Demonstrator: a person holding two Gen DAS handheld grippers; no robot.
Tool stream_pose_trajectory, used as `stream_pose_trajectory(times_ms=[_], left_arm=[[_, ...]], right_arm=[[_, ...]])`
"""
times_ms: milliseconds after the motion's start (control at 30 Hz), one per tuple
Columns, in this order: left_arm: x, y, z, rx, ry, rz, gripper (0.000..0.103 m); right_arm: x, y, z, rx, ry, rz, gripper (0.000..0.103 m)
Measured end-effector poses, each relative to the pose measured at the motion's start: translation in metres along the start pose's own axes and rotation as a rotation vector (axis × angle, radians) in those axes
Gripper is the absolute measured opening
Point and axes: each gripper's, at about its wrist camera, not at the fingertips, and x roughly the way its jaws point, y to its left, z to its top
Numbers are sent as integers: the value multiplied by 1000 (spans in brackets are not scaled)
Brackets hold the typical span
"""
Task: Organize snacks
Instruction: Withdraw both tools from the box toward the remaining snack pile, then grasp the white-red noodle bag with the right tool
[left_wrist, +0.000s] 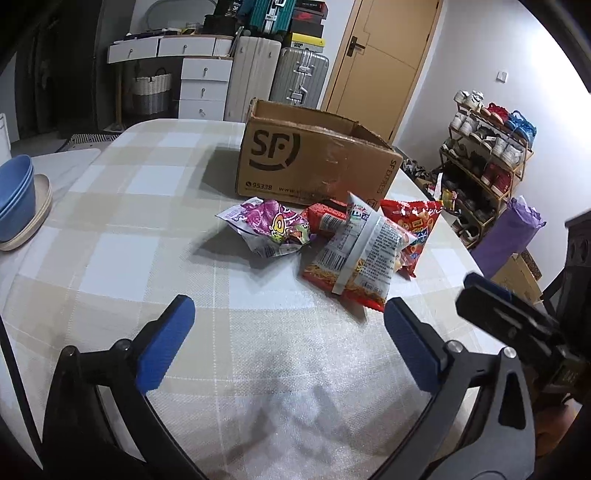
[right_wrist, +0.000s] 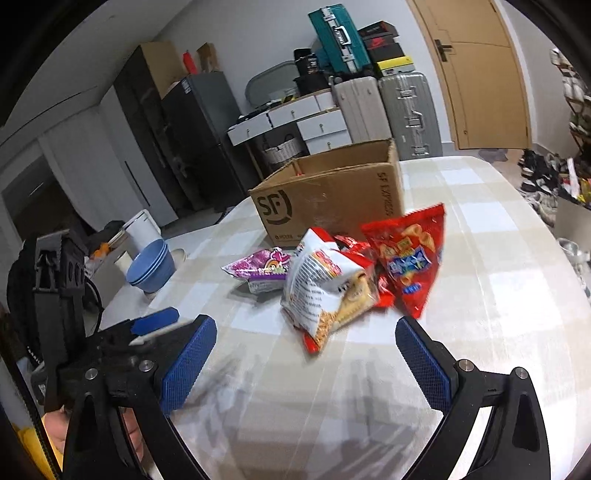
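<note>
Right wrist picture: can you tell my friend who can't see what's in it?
A pile of snack bags lies on a checked tablecloth before an open cardboard box. The right gripper, jaws open and empty, points at them. Blue bowls sit left.

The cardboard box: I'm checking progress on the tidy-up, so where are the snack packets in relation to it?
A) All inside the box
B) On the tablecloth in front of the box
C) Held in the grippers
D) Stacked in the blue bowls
B: the purple packet, the white noodle packet and the red triangular packet lie in a pile on the tablecloth in front of the cardboard box.
</note>
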Motion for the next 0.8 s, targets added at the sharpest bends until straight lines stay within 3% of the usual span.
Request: stream_pose_trajectory(times_ms=[367,567,800], left_arm=[[27,18,4,-53,20,6,102],[39,31,10,-93,20,4,102],[53,39,9,-125,43,-4,102]], right_arm=[[45,-5,29,7,49,94,99],[68,1,31,-52,95,72,99],[95,3,32,-81,167,49,83]])
